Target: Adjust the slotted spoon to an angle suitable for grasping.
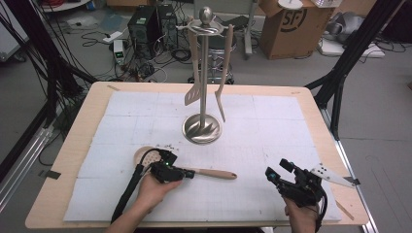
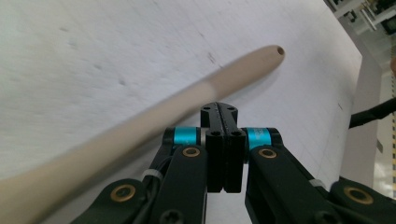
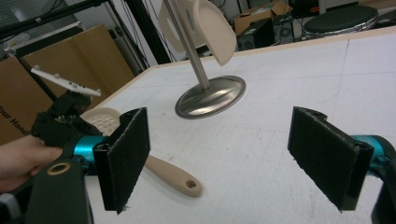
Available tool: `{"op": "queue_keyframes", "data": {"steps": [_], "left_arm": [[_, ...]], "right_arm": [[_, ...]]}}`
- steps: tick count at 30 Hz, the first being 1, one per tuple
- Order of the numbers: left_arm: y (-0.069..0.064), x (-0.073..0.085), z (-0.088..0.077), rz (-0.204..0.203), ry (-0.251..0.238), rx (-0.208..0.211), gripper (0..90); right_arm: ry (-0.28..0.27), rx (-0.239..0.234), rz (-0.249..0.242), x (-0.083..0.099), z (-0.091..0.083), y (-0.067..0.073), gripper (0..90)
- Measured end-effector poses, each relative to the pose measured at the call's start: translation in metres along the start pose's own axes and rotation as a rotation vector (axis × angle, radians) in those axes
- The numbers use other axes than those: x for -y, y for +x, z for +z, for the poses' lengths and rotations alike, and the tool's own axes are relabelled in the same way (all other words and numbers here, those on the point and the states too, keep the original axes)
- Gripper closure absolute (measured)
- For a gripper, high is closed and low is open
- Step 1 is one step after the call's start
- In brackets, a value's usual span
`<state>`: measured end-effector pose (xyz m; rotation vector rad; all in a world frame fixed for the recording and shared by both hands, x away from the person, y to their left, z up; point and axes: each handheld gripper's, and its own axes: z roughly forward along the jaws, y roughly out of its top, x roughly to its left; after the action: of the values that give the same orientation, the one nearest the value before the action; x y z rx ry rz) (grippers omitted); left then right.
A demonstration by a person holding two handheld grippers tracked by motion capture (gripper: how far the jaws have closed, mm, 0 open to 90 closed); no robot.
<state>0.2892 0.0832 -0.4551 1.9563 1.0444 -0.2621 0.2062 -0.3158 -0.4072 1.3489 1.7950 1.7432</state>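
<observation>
Broadly, the bench (image 1: 73,160) carries a steel utensil stand (image 1: 202,127) at its middle, with two utensils hanging. Nearer the person lies the slotted wooden spoon (image 1: 214,173), long axis across the bench, bowl to the left, holed handle end pointing right. The left tongs (image 1: 190,173) are pressed together beside the handle, seemingly pinching nothing, though blur clouds it. The right tongs (image 1: 277,171) gape wide, empty, well apart from the spoon. The left tongs partly hide the spoon's bowl.

Two hand-held black two-jaw grippers showing, bare forearms.
Left gripper (image 2: 223,112) showing teal collars, brass-ringed screws; right gripper (image 3: 233,154) wearing fuzzy black pads, trailing black cable, carrying grey three-cornered plate.
</observation>
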Motion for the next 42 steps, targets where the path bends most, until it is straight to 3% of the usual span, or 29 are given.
{"op": "queue_keyframes", "data": {"steps": [5,11,15,23,32,39,42], "left_arm": [[-0.007,0.005,0.019,0.004,0.039,0.024,89.8],[-0.011,0.001,0.032,-0.041,0.019,0.039,89.7],[-0.017,-0.003,0.041,-0.020,-0.002,0.008,89.7],[-0.010,-0.011,0.050,-0.081,-0.020,0.041,89.8],[-0.004,-0.023,0.058,-0.106,-0.054,0.018,89.9],[0.004,-0.034,0.061,-0.127,-0.096,-0.030,89.9],[0.008,-0.037,0.059,-0.116,-0.114,-0.066,89.9]], "right_arm": [[0.000,0.000,-0.001,0.000,0.000,0.000,19.9],[-0.005,-0.001,-0.006,0.000,-0.001,0.000,20.0],[-0.004,-0.004,-0.006,-0.001,0.000,0.002,19.9],[-0.046,-0.007,-0.028,-0.002,-0.004,0.005,21.4],[-0.031,-0.011,-0.019,-0.002,-0.004,0.003,21.3],[-0.027,-0.013,-0.015,-0.002,-0.004,0.002,21.0],[-0.018,-0.014,-0.012,-0.001,-0.003,0.000,20.7]]}}
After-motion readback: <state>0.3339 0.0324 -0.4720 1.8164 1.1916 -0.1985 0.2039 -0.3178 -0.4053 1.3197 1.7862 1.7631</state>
